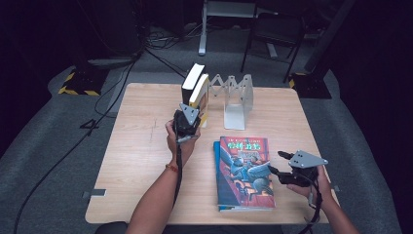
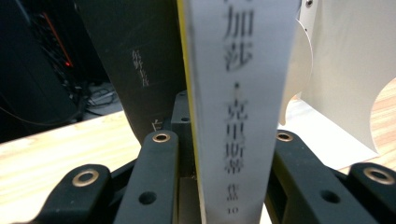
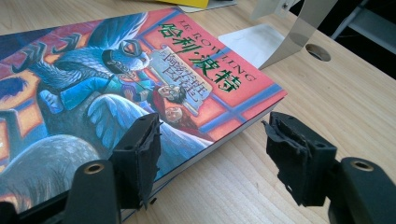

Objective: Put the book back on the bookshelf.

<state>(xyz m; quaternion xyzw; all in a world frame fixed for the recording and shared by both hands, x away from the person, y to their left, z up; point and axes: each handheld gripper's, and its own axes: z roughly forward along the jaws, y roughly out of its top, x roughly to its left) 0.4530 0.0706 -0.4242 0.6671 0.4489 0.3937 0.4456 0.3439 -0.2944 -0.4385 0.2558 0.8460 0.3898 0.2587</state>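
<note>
Books going upright into the white rack [image 1: 237, 100] at the counter [image 1: 141, 146] far edge.
My left gripper [image 1: 187, 122] pinches the white-spined book [image 2: 236, 93] beside the black one [image 2: 135, 60]; I'd keep it vertical while sliding in. Right gripper [image 1: 277, 165] hangs spread by the colourful book [image 1: 246, 170] lying flat.

Wooden table [image 1: 146, 146]: illustrated book [image 1: 246, 170] flat, metal bookend rack [image 1: 236, 100].

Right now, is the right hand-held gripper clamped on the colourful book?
No: the right hand-held gripper stands open, one jaw over the colourful book, the other over the bare table.
</note>
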